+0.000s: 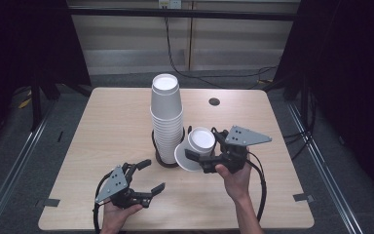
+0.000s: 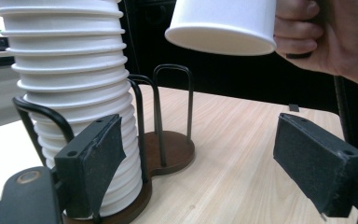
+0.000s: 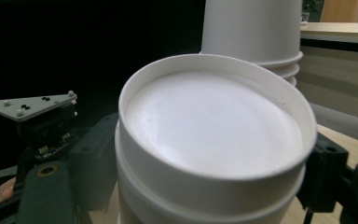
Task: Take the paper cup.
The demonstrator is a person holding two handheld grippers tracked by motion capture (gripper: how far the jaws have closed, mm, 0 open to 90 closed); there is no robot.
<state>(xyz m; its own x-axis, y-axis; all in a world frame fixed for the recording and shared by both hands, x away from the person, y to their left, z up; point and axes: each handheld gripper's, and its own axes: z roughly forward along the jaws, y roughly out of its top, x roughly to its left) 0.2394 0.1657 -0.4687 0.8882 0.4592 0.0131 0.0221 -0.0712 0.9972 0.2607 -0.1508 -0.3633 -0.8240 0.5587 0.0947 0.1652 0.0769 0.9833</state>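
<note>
your right tool (image 1: 200,160) grips a white paper cup (image 1: 196,147) bottom-up and tilted, in the air just beside the tall cup stack (image 1: 166,119) in its wire holder (image 2: 168,135). your left tool (image 1: 148,177) hangs open and empty, low over the worktop (image 1: 102,126) near its front edge.

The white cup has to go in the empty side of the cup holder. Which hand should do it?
The right. Its gripper already holds the upside-down cup beside the holder, whose near slot is free. The left gripper is open, holds nothing and sits nearer the table's front edge.
</note>
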